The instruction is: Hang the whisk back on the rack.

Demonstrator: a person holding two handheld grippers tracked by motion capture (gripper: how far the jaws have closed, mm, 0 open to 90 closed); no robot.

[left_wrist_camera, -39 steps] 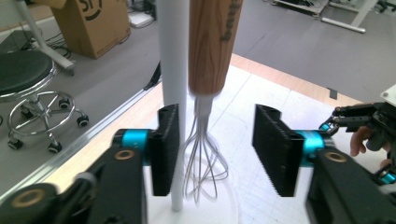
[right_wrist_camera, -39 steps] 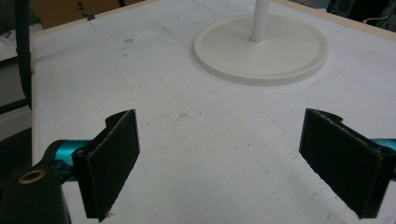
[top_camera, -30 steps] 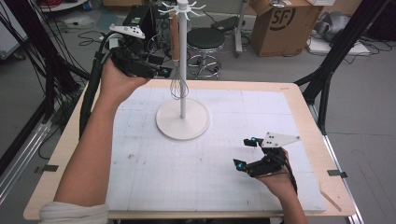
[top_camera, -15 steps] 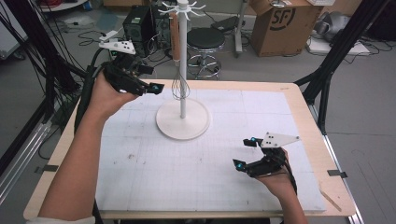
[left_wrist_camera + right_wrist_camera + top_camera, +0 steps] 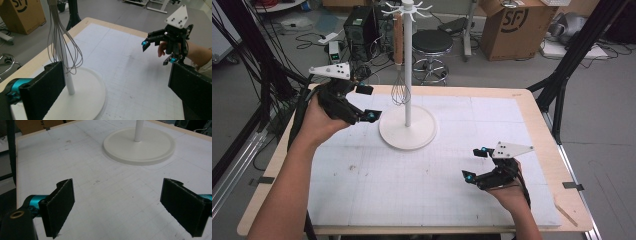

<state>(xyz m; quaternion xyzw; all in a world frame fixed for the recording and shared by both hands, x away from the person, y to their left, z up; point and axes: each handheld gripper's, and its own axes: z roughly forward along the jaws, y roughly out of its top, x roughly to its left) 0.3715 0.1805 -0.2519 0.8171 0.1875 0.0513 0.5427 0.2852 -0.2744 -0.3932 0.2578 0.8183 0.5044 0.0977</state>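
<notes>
At the lower right of the high view, the right gripper (image 5: pixel 478 163) rests low over the white mat (image 5: pixel 362 185), its jaws spread wide with nothing between them; it sits as it did a second ago. In the middle of that view stands the white stand (image 5: pixel 407 127), its round base on the mat and its pole upright. A whisk (image 5: pixel 399 60) hangs from a hook at the stand's top, just left of the pole, its long axis vertical, wooden handle up and wire loops pointing down. At the upper left, the left gripper (image 5: pixel 368 102) is held above the table's edge, jaws wide apart and empty, aimed toward the whisk; it has moved down and nearer the stand than a second ago.
</notes>
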